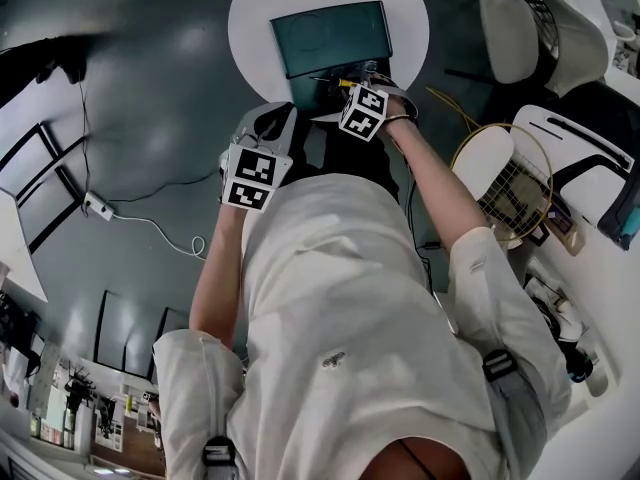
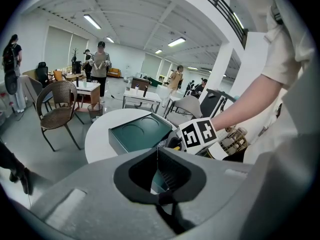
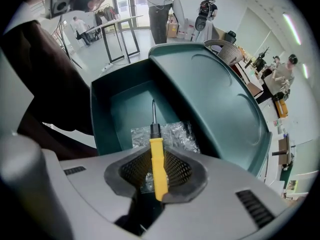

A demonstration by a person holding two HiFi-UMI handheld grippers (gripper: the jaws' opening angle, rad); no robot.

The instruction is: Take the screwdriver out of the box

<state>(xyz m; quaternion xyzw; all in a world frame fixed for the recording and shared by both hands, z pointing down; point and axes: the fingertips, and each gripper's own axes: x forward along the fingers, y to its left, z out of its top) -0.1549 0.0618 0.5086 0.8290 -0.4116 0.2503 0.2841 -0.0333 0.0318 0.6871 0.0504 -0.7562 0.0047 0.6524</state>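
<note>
right gripper [image 3: 155, 150]: i see it pointing straight down into the open box, its jaw tips closed on the yellow handle.
screwdriver [image 3: 158, 169]: held upright between the right jaws, handle toward the camera and thin shaft aimed at the box floor. it is over the box's tray, above a crinkled clear plastic wrap [image 3: 177, 133]. i cannot tell whether the tip touches the bottom.
box [image 3: 102, 119]: dark green, on the round white table [image 1: 260, 8]. its lid [image 3: 220, 99] is swung open and leans away to the right in the right gripper view.
right arm [image 1: 432, 183]: bare forearm stretched forward from the short sleeve, with the wrist bent so the marker cube [image 1: 365, 112] sits over the box's near edge.
left gripper [image 2: 157, 156]: jaws together at the tips with nothing gripped. through the hollow behind the tips i see only a bit of the box. it tilts downward toward the table, near the table's near edge and just beside the right gripper.
left arm [image 1: 215, 268]: forearm bare and extended forward, less far than the right one. the gripper is held off the table and apart from the box.
surroundings: a woven chair [image 2: 57, 109] and standing people show in the left gripper view, well apart from the table.
</note>
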